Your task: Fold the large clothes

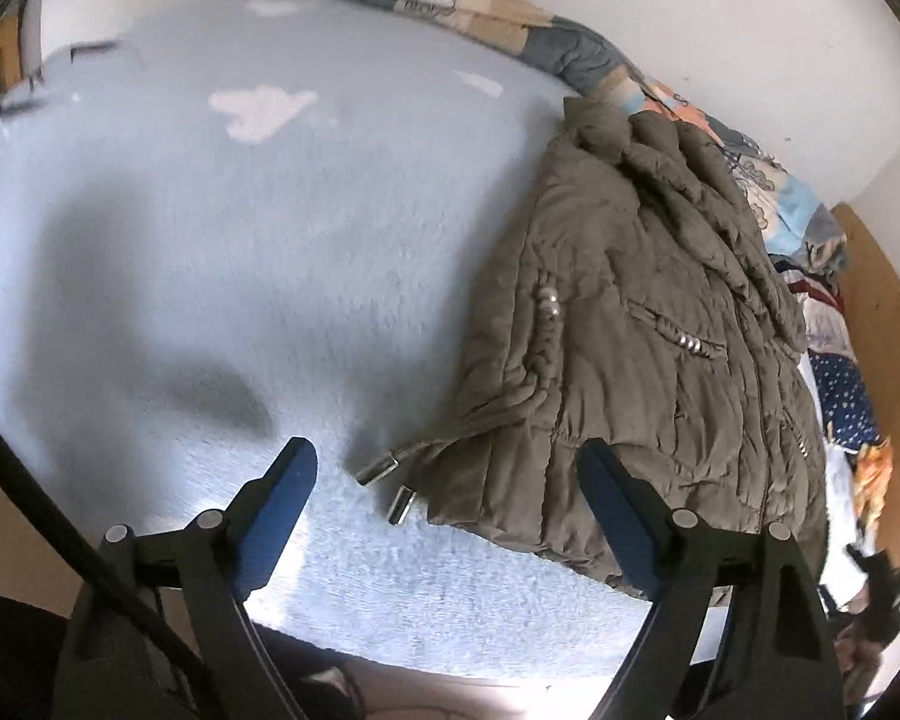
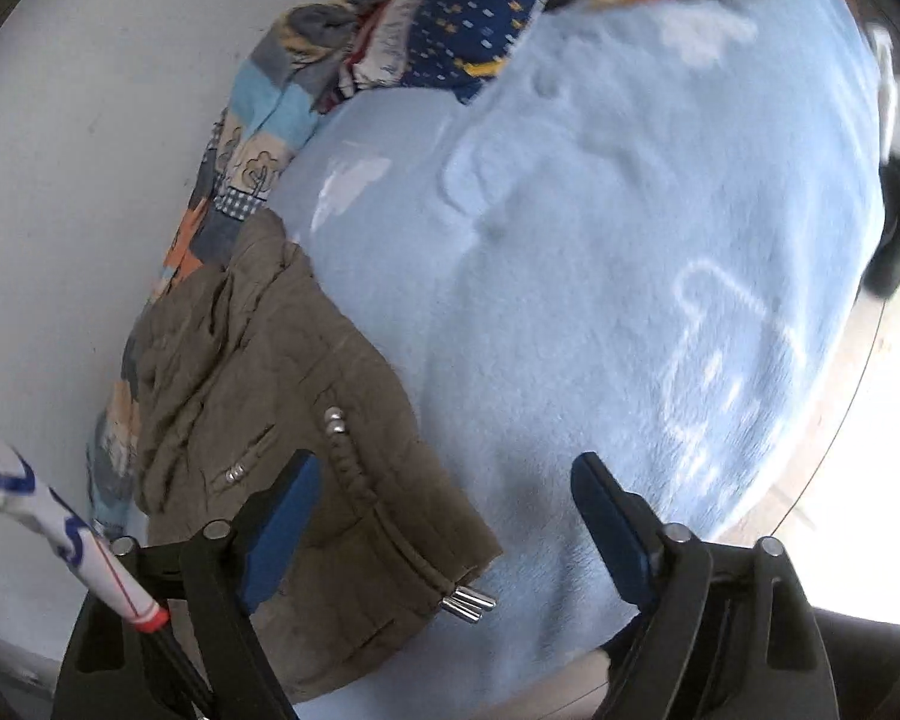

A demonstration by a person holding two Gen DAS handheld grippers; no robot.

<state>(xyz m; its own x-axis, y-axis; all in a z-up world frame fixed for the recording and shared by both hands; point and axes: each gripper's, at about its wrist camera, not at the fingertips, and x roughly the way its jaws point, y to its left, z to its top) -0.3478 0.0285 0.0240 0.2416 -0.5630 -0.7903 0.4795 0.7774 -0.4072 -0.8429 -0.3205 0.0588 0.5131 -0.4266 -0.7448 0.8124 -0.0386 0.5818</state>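
An olive-brown quilted jacket (image 1: 642, 336) lies folded into a compact bundle on a pale blue fleece blanket (image 1: 258, 252), its drawstring ends with metal tips (image 1: 384, 483) trailing off the near hem. My left gripper (image 1: 450, 468) hovers open above the hem, nothing between its blue pads; the right-hand finger overlaps the jacket's edge in the picture. In the right wrist view the same jacket (image 2: 282, 420) sits at lower left on the blanket (image 2: 630, 252). My right gripper (image 2: 444, 480) stands open over the jacket's near corner, holding nothing.
A patchwork quilt (image 1: 510, 18) is bunched along the white wall behind the bed, with more patterned fabrics (image 2: 450, 18) piled at one end. A wooden board (image 1: 882, 312) rises at the bed's end. A dark object (image 2: 897, 228) sits past the blanket's far edge.
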